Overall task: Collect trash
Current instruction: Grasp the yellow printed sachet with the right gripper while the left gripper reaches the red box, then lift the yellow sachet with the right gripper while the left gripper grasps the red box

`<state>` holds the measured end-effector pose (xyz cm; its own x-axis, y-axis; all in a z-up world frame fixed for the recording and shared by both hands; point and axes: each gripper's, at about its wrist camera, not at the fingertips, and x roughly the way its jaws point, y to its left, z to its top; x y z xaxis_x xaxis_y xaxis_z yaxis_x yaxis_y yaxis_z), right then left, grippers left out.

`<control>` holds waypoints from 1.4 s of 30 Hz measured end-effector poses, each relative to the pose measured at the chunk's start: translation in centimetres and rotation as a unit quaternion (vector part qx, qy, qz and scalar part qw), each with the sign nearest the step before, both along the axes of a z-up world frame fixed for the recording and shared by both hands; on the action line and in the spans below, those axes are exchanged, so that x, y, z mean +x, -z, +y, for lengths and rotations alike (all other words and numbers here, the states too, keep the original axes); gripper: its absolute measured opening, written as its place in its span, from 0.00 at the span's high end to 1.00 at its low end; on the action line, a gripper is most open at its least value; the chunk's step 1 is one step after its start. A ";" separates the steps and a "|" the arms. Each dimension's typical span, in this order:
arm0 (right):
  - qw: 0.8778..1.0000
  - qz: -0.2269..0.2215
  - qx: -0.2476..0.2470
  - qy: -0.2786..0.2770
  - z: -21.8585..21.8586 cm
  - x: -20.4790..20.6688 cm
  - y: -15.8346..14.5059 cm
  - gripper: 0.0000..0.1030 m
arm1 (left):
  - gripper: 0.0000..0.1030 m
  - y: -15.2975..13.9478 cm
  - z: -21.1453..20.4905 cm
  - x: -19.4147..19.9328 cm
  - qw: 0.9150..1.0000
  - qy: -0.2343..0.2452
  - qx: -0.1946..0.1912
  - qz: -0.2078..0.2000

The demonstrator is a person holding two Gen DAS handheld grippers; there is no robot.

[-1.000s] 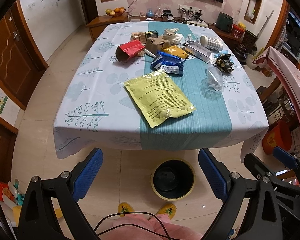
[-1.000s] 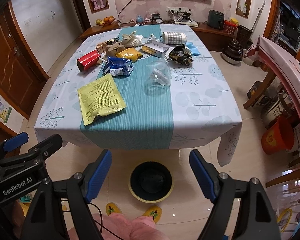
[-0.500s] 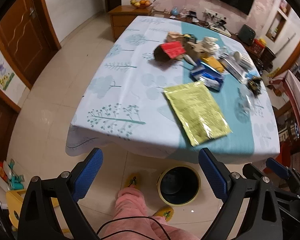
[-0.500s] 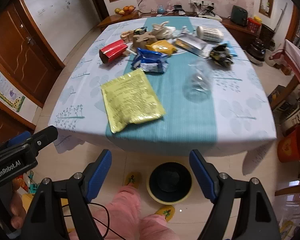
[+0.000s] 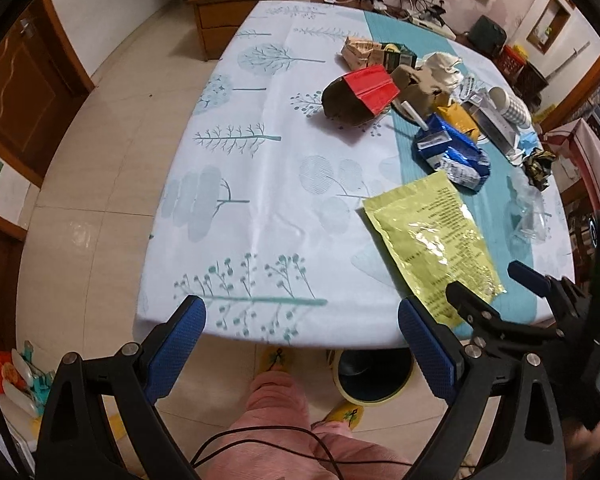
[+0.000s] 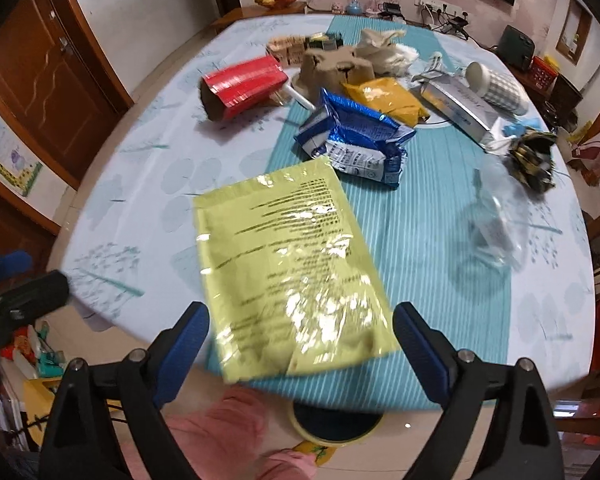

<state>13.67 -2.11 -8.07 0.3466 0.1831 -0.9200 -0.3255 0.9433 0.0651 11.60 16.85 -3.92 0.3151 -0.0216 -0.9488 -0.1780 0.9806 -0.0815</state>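
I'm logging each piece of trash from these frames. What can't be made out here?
- Bin: right wrist view, mostly hidden under the table edge; contents unseen.
- Yellow packet: print blurred, unreadable.
- Clear plastic wrapper: smeared, shape unclear.
- Dark crumpled wrapper: left wrist view, too small to identify.
- Right claw: left wrist view, only partly seen.
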 end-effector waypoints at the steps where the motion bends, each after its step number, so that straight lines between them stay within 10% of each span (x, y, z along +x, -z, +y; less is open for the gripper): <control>1: 1.000 0.004 -0.007 -0.003 0.2 0.4 0.6 0.09 | 0.07 0.2 0.2 0.4 1.000 0.002 0.001 0.002; 22: 0.996 0.043 -0.058 -0.043 3.5 1.3 4.6 0.04 | 0.07 3.0 -0.4 4.6 0.997 0.065 0.015 0.034; 33: 0.996 0.041 -0.039 -0.069 5.8 0.6 3.4 0.79 | 0.07 1.8 -0.8 5.0 0.995 0.093 0.009 0.025; 42: 0.996 0.085 0.017 -0.022 5.6 1.4 2.7 0.91 | 0.07 0.3 0.1 6.3 0.994 0.105 0.002 0.008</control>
<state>15.12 3.50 -10.81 0.1763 0.2272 -0.9578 -0.3482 0.9245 0.1552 17.93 16.96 -4.27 0.2882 -0.0810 -0.9541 0.0287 0.9967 -0.0760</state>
